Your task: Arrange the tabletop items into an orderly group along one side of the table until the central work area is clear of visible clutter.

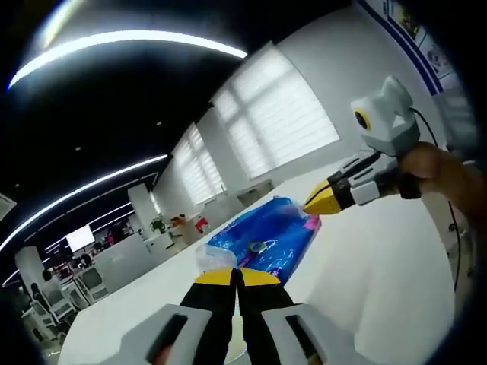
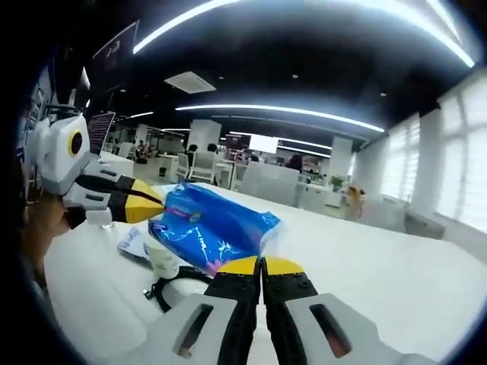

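A blue plastic packet (image 1: 262, 239) hangs above the white table (image 1: 365, 281), held at both ends. In the left gripper view my left gripper (image 1: 237, 277) is shut on the packet's near, clear-plastic end, while the right gripper (image 1: 319, 200) comes in from the right and pinches the far end. Seen from the right gripper view, the same packet (image 2: 209, 228) stretches leftward from my right gripper (image 2: 261, 265), which is shut on its near edge. The left gripper (image 2: 152, 204) grips its other end at the left.
Under the packet in the right gripper view sit a white cup (image 2: 163, 262), a black looped cable (image 2: 171, 293) and a printed leaflet (image 2: 131, 243). The white table (image 2: 380, 266) stretches bare to the right. Office desks and windows lie beyond.
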Available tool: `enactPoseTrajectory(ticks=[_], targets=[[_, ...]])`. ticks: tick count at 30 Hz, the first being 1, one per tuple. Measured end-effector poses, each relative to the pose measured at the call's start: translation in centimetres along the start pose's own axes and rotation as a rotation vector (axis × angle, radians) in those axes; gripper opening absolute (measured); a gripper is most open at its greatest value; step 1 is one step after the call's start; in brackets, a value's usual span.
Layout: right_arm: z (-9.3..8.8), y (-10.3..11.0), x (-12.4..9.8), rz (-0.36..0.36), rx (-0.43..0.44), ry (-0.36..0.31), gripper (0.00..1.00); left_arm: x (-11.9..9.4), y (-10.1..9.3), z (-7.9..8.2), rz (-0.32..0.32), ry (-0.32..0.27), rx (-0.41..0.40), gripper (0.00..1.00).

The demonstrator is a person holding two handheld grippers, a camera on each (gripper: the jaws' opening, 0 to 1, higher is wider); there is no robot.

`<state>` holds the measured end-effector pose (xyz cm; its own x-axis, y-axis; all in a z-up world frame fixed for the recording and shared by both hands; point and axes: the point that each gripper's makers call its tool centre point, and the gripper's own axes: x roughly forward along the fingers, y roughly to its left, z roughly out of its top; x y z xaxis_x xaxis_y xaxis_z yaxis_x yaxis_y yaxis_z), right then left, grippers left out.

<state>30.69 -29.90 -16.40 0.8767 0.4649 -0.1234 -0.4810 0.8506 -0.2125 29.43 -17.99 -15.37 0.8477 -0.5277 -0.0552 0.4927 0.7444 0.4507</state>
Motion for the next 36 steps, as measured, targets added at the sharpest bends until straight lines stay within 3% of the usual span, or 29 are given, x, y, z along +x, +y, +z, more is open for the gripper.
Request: enactPoseTrajectory(ticks=[36], targets=[[-1.6, -3.8, -2.2, -0.088, 0.004, 0.019, 0.00, 3.3, -3.6, 0.6, -0.055, -0.034, 0.016, 0.00]])
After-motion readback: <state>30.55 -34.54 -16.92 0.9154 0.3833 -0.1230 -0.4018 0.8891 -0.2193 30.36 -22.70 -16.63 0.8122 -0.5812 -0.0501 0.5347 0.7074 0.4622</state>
